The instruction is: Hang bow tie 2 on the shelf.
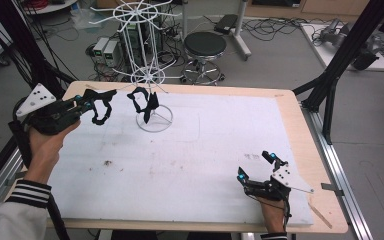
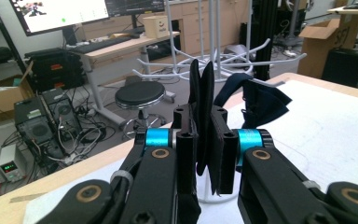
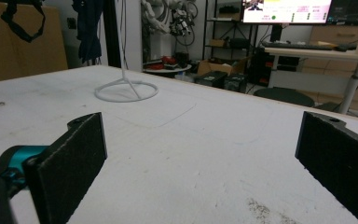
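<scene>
left tool [image 2: 204, 154] tight on black strap [image 2: 202, 116] (lower end hidden)

Rack [image 1: 147, 60] top beyond frame edge

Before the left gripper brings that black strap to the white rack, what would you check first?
1. Strap clamped in the left gripper: ok, jaws shut on it.
2. Strap hangs free of the table: ok in the high view.
3. Rack upright on its ring base: ok.
4. A free hook near the gripper: cannot tell; a dark cloth already hangs on the rack.
5. Right gripper out of the way: ok, open and low at the table's near right.
</scene>
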A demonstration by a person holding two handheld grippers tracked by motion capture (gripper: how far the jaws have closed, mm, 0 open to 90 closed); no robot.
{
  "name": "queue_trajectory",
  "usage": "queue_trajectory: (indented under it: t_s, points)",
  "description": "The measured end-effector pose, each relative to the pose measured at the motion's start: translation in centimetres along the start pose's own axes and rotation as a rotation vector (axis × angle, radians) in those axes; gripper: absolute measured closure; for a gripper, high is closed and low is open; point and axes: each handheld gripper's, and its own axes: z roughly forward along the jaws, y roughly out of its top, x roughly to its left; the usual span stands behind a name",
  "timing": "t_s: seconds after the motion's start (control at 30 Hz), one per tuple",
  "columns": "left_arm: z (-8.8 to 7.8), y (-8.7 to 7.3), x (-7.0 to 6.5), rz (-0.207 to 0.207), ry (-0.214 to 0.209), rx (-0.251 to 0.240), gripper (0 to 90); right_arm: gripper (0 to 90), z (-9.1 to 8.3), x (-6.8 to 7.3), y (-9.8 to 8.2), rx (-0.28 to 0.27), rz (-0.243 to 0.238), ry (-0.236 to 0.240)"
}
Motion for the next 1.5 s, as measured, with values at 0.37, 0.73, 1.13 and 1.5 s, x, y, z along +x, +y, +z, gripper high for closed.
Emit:
queue_trajectory:
  t_s: [0.37, 0.73, 1.13, 1.5]
  points:
    - [0.0, 0.4, 0.2, 0.001, 0.031, 0.006, 82.6, 1.0, 0.4, -0.1, -0.4, 0.001, -0.014, 0.002]
    - [-0.1, 0.5, 0.5, -0.007, 0.067, -0.004, 82.6, 1.0, 0.6, -0.1, -0.5, 0.006, -0.009, -0.003]
    - [1.9, 1.6, 0.2, -0.010, 0.088, -0.010, 82.6, 1.1, 1.1, -0.4, -0.8, 0.006, 0.015, -0.003]
    - [3.6, 2.4, -0.5, -0.006, 0.098, -0.016, 82.6, 1.0, 1.2, -0.3, -1.2, -0.006, 0.025, -0.008]
